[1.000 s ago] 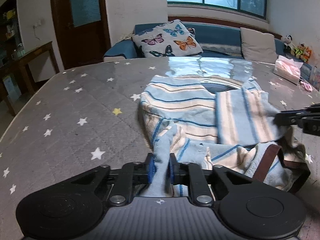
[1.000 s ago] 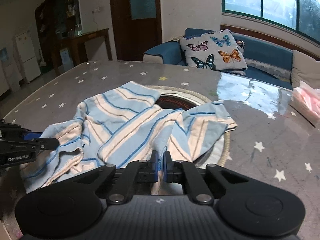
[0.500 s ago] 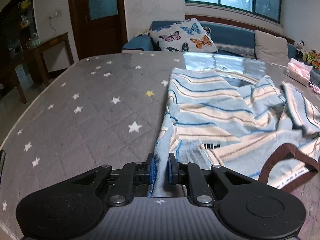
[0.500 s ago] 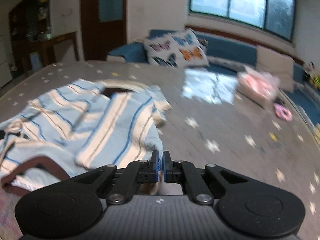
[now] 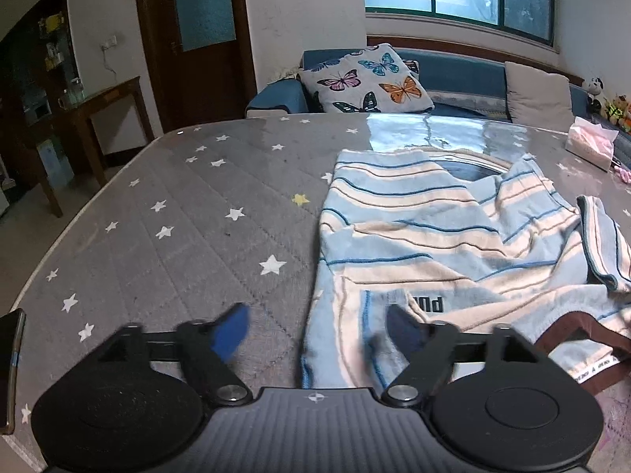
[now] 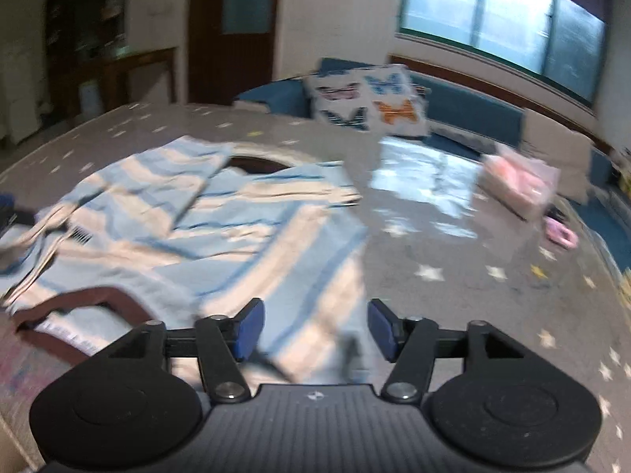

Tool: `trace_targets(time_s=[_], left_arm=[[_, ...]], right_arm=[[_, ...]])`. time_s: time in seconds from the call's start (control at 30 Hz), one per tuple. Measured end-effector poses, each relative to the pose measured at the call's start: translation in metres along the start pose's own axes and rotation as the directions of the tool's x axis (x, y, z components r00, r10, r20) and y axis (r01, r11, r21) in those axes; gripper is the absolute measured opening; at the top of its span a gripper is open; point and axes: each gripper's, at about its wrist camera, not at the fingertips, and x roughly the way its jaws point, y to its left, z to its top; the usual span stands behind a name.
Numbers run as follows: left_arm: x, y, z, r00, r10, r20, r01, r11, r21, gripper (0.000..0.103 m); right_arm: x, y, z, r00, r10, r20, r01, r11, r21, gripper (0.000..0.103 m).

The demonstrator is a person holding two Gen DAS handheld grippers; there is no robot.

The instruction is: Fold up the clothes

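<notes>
Here the striped shirt (image 5: 445,244) is being released as both jaws open, left hand-held gripper (image 5: 317,329) and right hand-held gripper (image 6: 313,329); the bunched sleeve could be left creased.

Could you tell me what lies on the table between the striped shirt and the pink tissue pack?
Nothing: in the right wrist view, only bare star-patterned table separates the striped shirt from the pink tissue pack.

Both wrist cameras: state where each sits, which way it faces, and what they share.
Left wrist: on the left tongs, looking along them, opening, over the striped shirt toward the sofa.
Right wrist: on the right tongs, opening, blurred, above the shirt's edge.
Shared: shirt, butterfly pillow, star-patterned table, tissue pack.
</notes>
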Motion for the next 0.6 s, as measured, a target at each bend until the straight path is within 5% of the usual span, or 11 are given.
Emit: trace_targets(time_s=[0.03, 0.27, 0.4, 0.6], left_arm=[[0.000, -0.003, -0.002, 1.000, -0.005, 0.000, 0.005, 1.000, 0.008, 0.084], [-0.008, -0.023, -0.016, 0.999, -0.035, -0.009, 0.036, 0.996, 0.086, 0.099], [-0.011, -0.036, -0.024, 0.999, -0.045, -0.006, 0.046, 0.989, 0.142, 0.101], [-0.012, -0.047, -0.033, 0.998, -0.070, -0.007, 0.070, 0.978, 0.196, 0.099]], right_arm=[[0.004, 0.007, -0.001, 1.000, 0.011, -0.007, -0.011, 1.000, -0.021, 0.079], [0.027, 0.030, -0.011, 0.997, -0.082, -0.006, 0.080, 0.982, -0.172, 0.094], [0.031, -0.002, -0.002, 0.984, -0.177, 0.018, 0.178, 0.979, -0.095, 0.098], [0.032, -0.072, -0.006, 0.927, -0.372, -0.048, 0.375, 0.921, 0.104, 0.099]])
